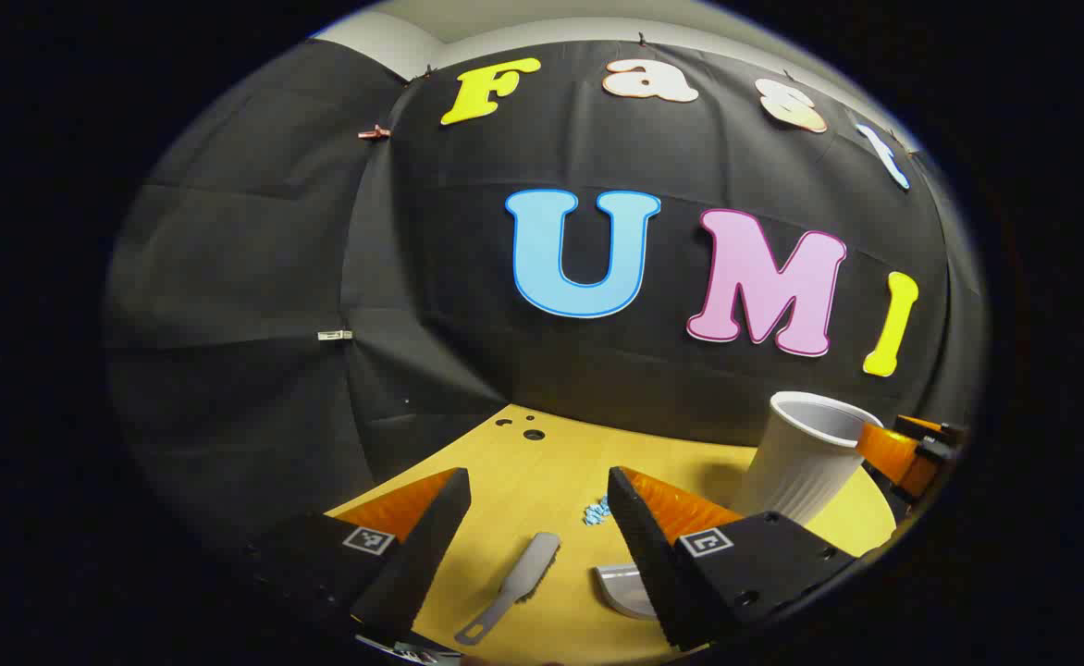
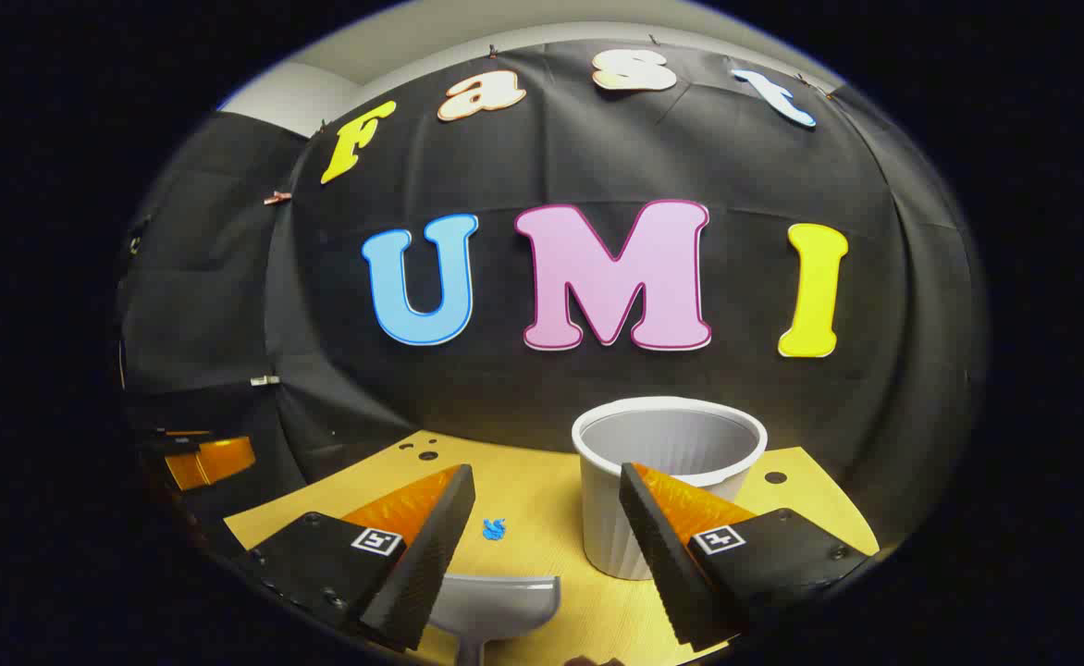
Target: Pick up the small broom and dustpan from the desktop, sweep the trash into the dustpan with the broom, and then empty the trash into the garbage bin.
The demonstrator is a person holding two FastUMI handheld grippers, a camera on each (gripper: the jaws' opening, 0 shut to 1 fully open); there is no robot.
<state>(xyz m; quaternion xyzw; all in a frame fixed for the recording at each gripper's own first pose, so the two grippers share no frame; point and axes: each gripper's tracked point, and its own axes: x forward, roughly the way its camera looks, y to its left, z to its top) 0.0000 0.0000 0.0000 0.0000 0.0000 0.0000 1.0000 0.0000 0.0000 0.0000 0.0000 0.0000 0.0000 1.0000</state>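
Fingers of left gripper (image 1: 537, 518) sit nearest in left gripper view, at 6 o'clock, spread wide w/ nothing between them; each carries a small square black-and-white marker tag, no legible writing. Between them on the desktop (image 1: 542, 462) lies the small broom (image 1: 514, 585), grey, flat, slim handle w/ a loop end toward 7 o'clock, bristle end toward 1 o'clock. Just beside the inner edge of the finger on that view's right, at 5 o'clock, a pale curved piece of the dustpan (image 1: 623, 587) shows, partly hidden. Trash (image 1: 597, 511) = small heap of light-blue bits, beyond the broom head, near that same finger. Garbage bin (image 1: 806, 458), white ribbed cup shape, stands at 4 o'clock; other gripper's finger peeks past it at the rim.

Right gripper (image 2: 547, 523) likewise released, fingers apart, empty, marker tags on both. Dustpan (image 2: 494, 601) lies at 6 o'clock, grey-white scoop, touching neither finger as far as can be told. Blue trash (image 2: 494, 529) sits beyond it; bin (image 2: 667, 481) at 5 o'clock behind right finger.

Desktop is yellow wood-grain w/ a few dark holes near far edge; black cloth wall behind, pale ceiling at 12.
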